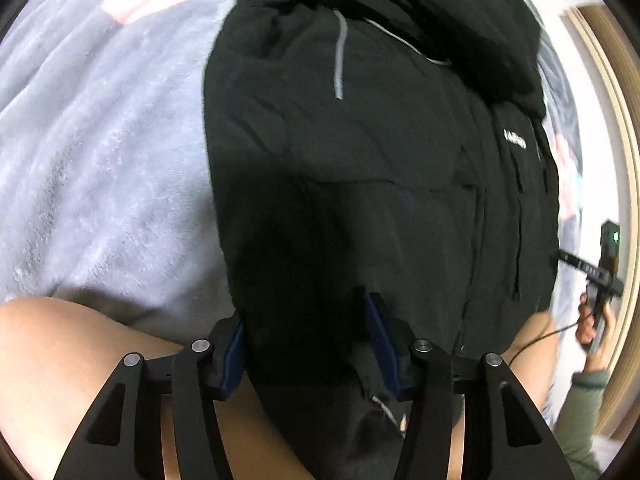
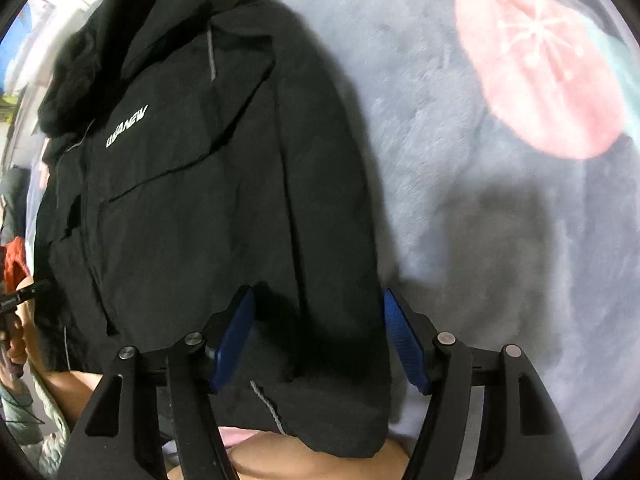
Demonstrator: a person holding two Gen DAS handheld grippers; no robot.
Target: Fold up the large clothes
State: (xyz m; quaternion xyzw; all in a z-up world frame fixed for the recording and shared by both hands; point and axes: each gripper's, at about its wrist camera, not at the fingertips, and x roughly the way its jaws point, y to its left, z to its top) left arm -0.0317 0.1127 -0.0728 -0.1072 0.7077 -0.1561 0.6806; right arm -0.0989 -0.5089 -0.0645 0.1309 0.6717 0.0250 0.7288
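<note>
The grey fleece blanket [image 2: 500, 208] covers the bed, its pink flower print [image 2: 540, 72] toward 1 o'clock in the right wrist view. On it lies the black jacket [image 1: 360, 168], already narrowed lengthwise, hood at 12 o'clock and hem at 6 o'clock over the person's knee [image 1: 60, 360]. It looks padded, soft and bulky, fairly light, with a slick shell that would likely slip, so a deep bite on the thick hem seems best. The left gripper [image 1: 308, 344] stands half open astride the hem's left corner, not visibly pinching. The right gripper [image 2: 320, 340] gapes wider over the right corner, gripping nothing.
</note>
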